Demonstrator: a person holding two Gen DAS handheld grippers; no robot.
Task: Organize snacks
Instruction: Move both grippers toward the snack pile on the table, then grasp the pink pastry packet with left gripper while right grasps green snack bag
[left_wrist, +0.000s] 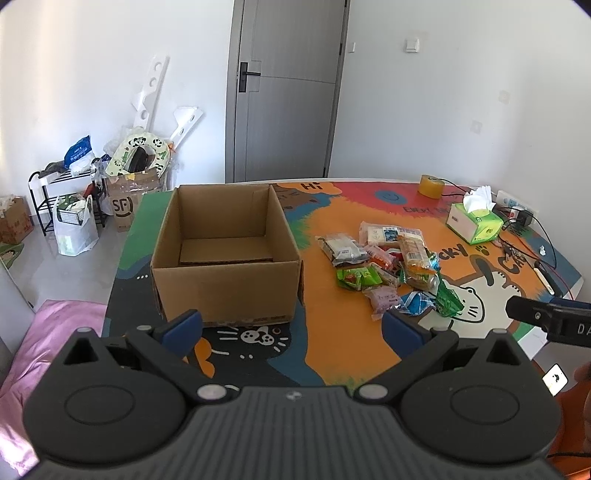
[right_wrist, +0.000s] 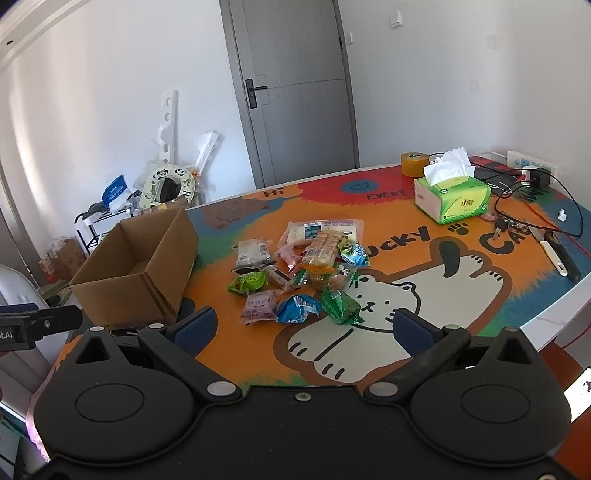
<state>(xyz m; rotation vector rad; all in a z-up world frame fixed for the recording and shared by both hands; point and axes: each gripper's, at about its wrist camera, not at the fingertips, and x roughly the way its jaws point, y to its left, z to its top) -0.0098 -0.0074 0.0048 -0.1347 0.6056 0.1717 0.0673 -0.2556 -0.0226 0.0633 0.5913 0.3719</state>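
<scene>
1 tissue box (right_wrist: 451, 197) beyond snacks (right_wrist: 300, 273)

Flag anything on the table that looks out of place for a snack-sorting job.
Beyond the snack pile and empty cardboard box, non-snack items crowd the far right corner: a tape roll, tissue box, keys, a knife near the edge, and trailing cables.

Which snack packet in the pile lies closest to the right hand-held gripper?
The dark green foil packet, on the pile's near edge, right of the blue packet; the right hand-held gripper is open.
</scene>
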